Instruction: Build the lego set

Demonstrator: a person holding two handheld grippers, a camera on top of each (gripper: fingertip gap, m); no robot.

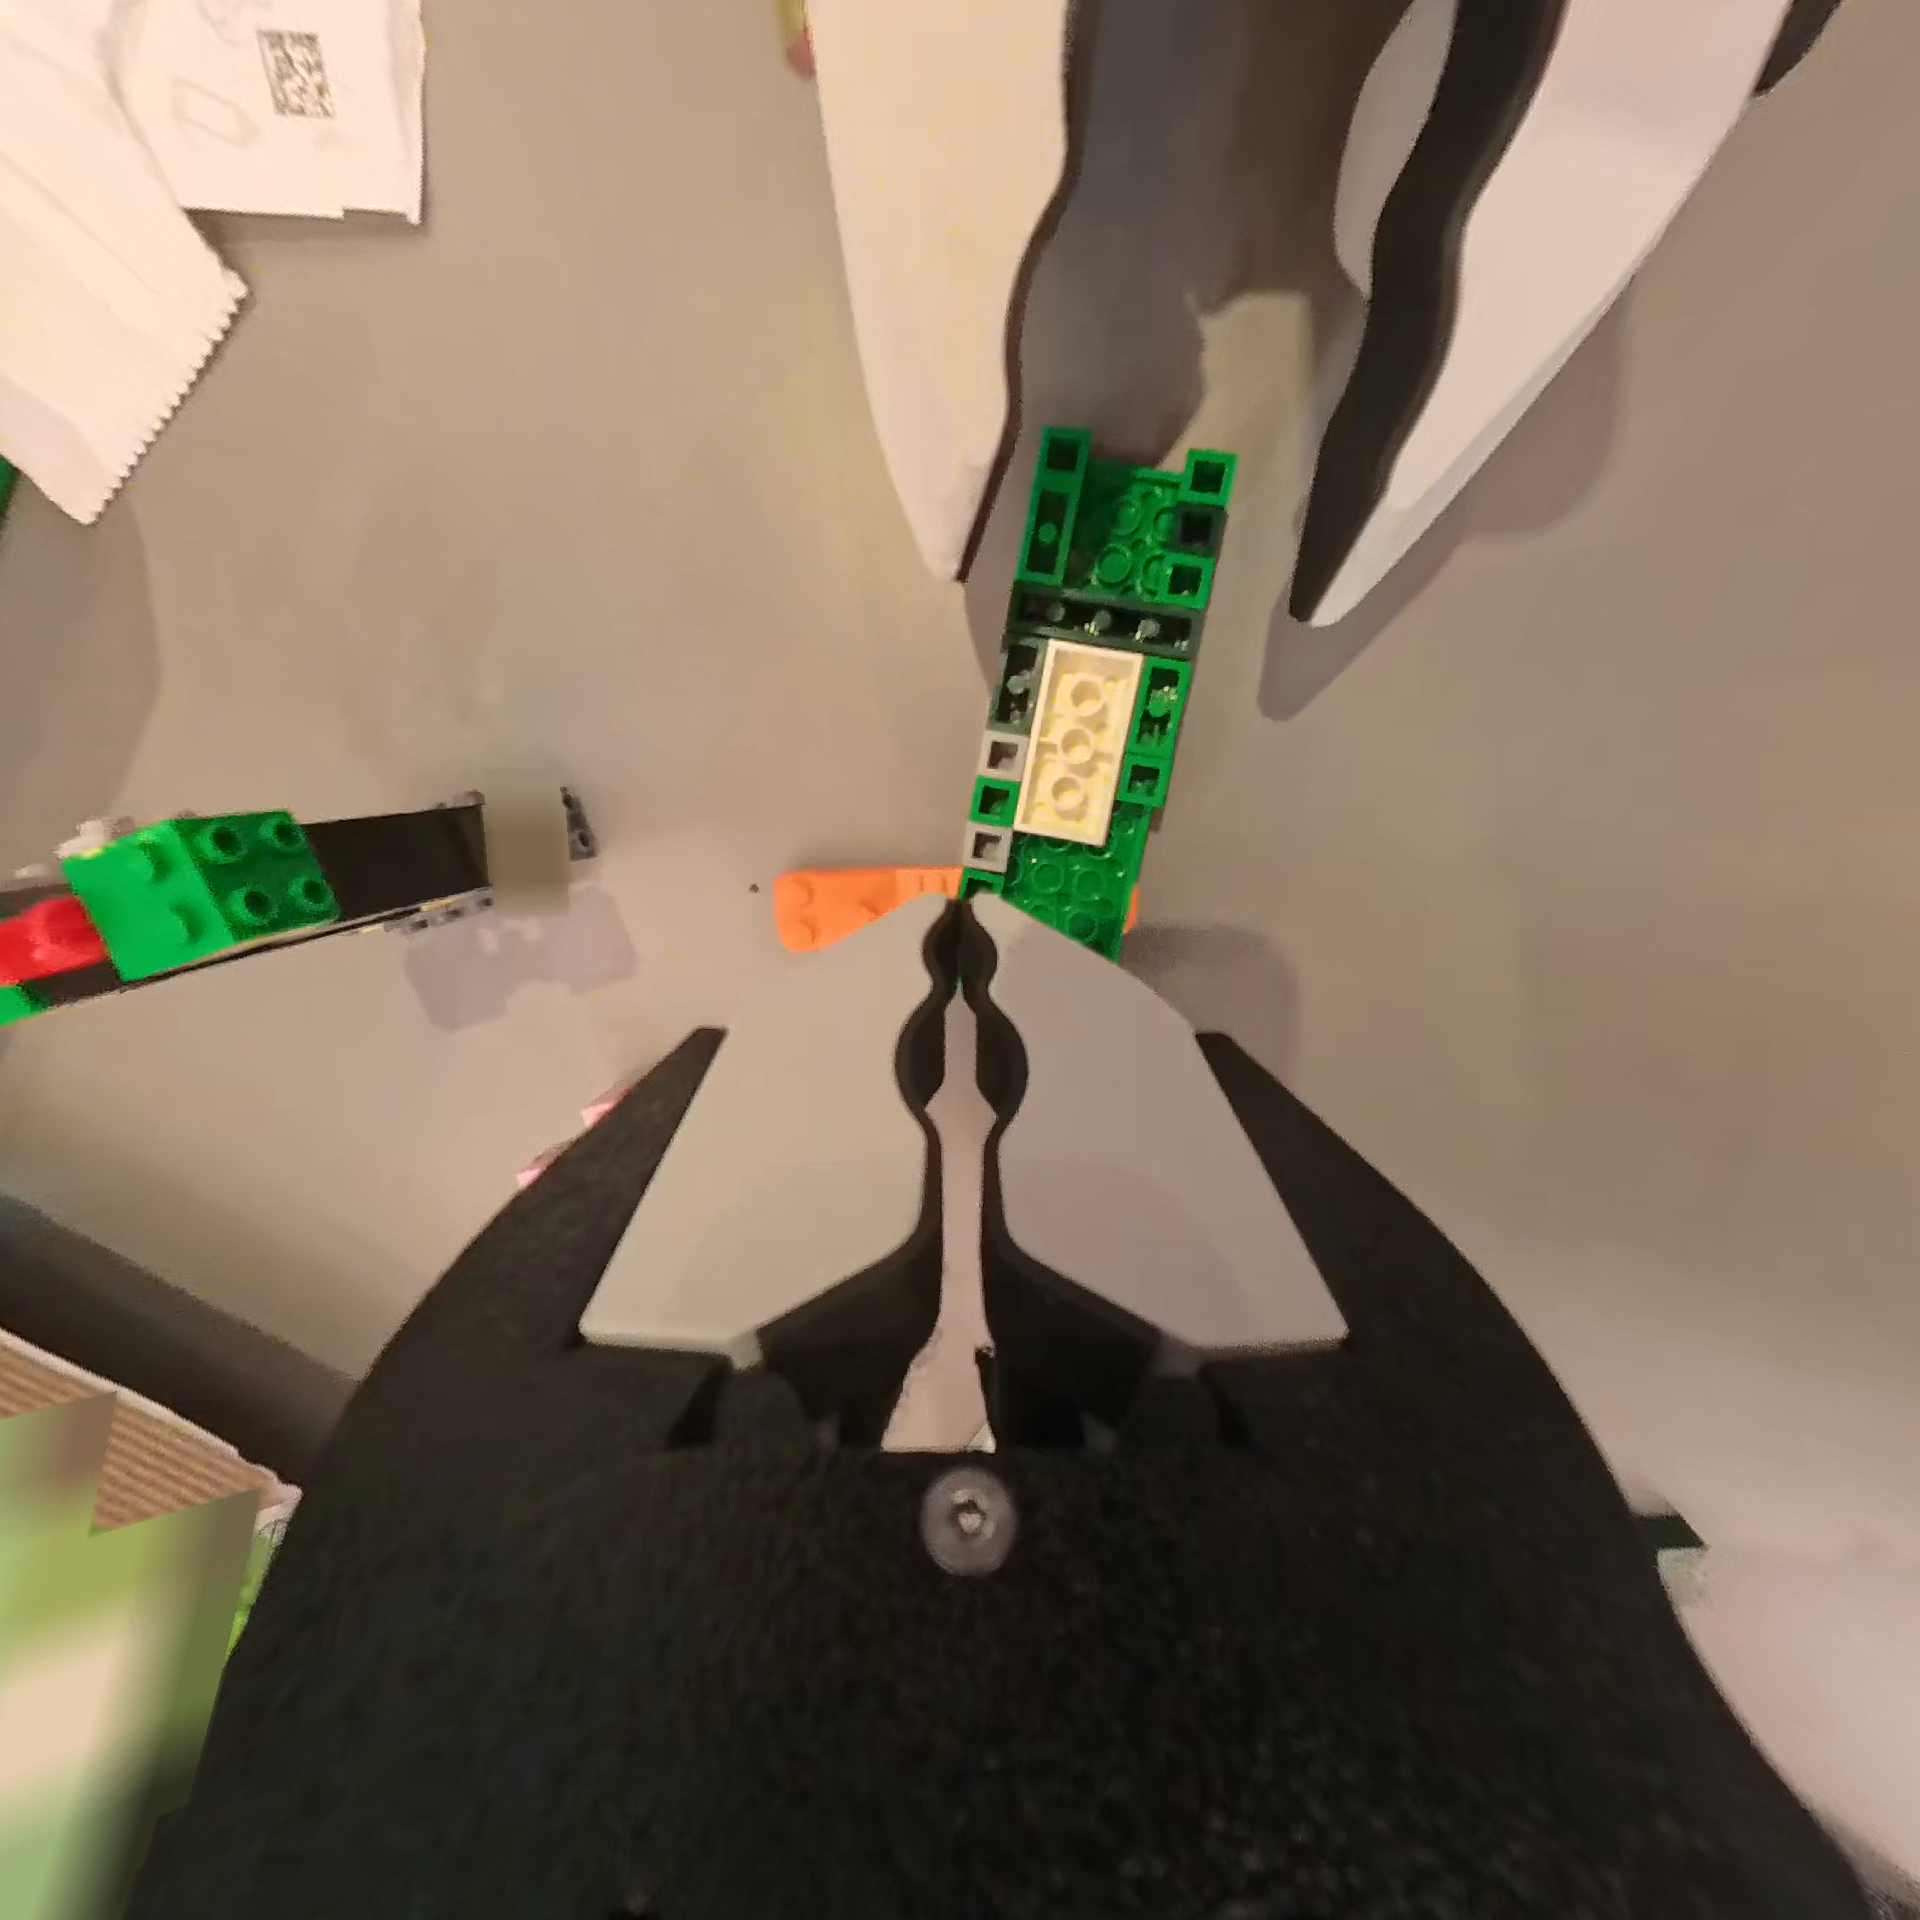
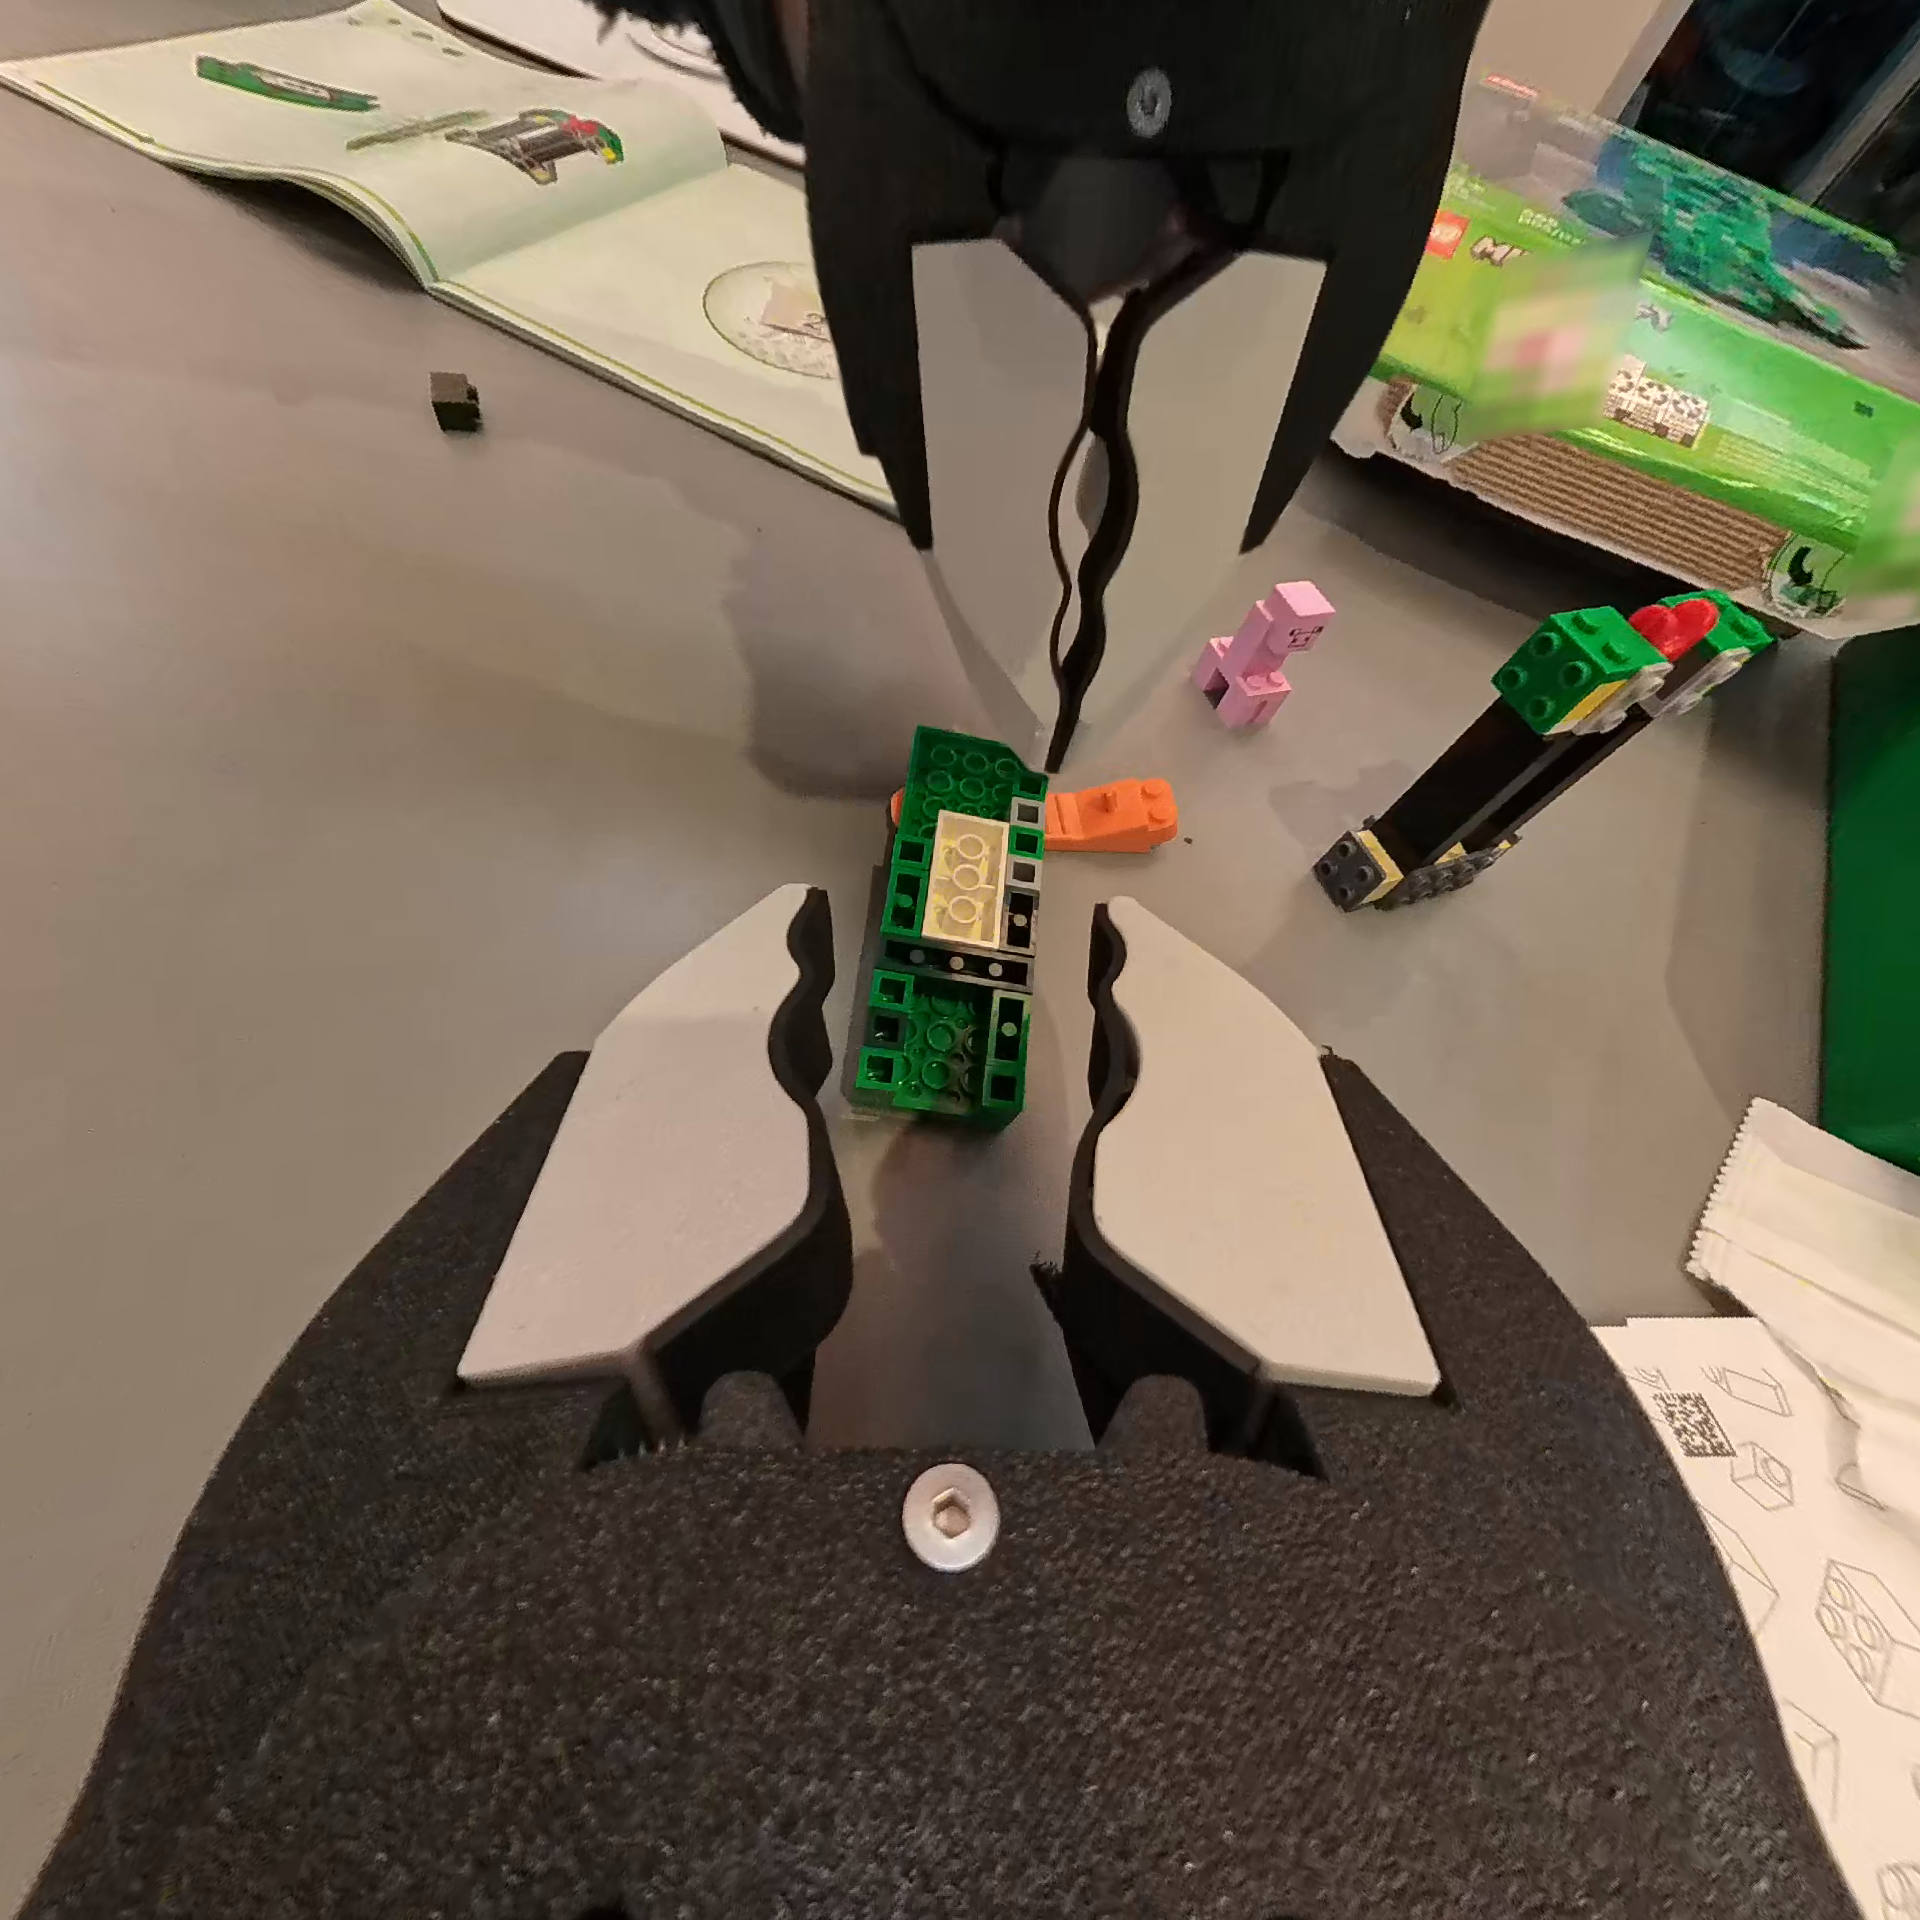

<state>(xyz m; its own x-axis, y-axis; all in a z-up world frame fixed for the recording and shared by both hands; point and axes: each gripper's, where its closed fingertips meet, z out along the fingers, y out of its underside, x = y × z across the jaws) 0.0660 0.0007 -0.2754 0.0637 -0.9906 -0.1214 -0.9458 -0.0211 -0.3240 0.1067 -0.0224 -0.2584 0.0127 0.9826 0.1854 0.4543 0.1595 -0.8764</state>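
A green brick build (image 2: 951, 1039) with a cream plate (image 2: 966, 878) on top lies flat on the grey table (image 2: 364, 831). My right gripper (image 2: 961, 914) is open, its fingers on either side of the build's near end, apart from it. My left gripper (image 1: 958, 909) is shut, with its tips at the build's (image 1: 1117, 520) corner, beside an orange wedge piece (image 1: 831, 906). Nothing shows between its fingers. The right gripper (image 1: 1132, 587) shows open at the build's far end in the left wrist view. The left gripper (image 2: 1055, 764) shows shut in the right wrist view.
A long black and green assembly (image 2: 1538, 748) with a red part lies to the right. A pink pig figure (image 2: 1262, 655) stands near it. An instruction booklet (image 2: 468, 177), a small black brick (image 2: 454, 400), the set's box (image 2: 1662, 364) and paper bags (image 2: 1818, 1247) ring the work area. The tips of one gripper are about 6 centimetres away from the tips of the other.
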